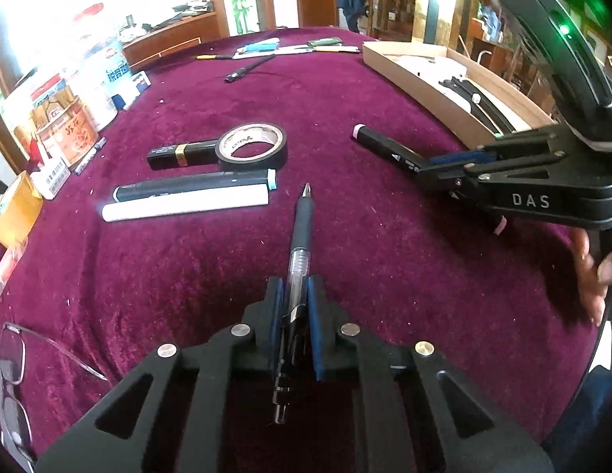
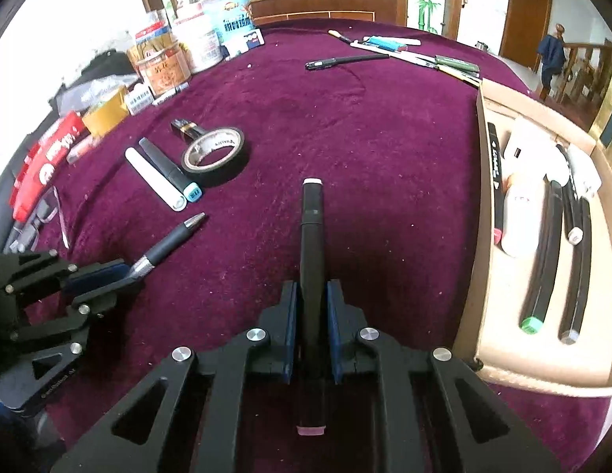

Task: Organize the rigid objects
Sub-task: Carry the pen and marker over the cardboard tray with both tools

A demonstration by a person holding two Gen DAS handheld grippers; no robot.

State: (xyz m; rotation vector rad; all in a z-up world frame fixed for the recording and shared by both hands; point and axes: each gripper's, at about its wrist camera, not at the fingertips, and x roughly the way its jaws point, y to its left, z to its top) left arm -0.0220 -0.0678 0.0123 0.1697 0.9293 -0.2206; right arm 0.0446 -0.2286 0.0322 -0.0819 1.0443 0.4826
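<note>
Clamped between the blue pads of the left gripper [image 1: 295,295], in the left wrist view, is one gel pen [image 1: 300,236]; its long axis runs straight away from the camera, metal tip forward, clear barrel in the grip. Beyond it on the maroon tablecloth [image 1: 385,268] lie one white marker [image 1: 185,205] and one black marker with a teal cap [image 1: 195,185], side by side and crosswise. Behind them sit one roll of black tape [image 1: 251,146] and one black tube with a gold band [image 1: 180,154], touching it. To the right, the right gripper [image 1: 422,167] grips one black marker [image 1: 385,145], whose pink end points toward the tape. A cardboard tray [image 1: 424,86] behind it holds dark pens and something white; the count is unclear here.

Nearest in the right wrist view, the right gripper [image 2: 312,299] is clenched on the black marker [image 2: 312,236], long axis pointing straight ahead, white end cap forward, pink end toward the camera. At right, the tray [image 2: 483,236] holds four dark markers lying roughly parallel, lengthwise, plus a white bottle-like object [image 2: 521,213]. At left, the left gripper [image 2: 126,272] holds the gel pen [image 2: 168,240], tip aimed up and right toward the tape [image 2: 213,153].
</note>
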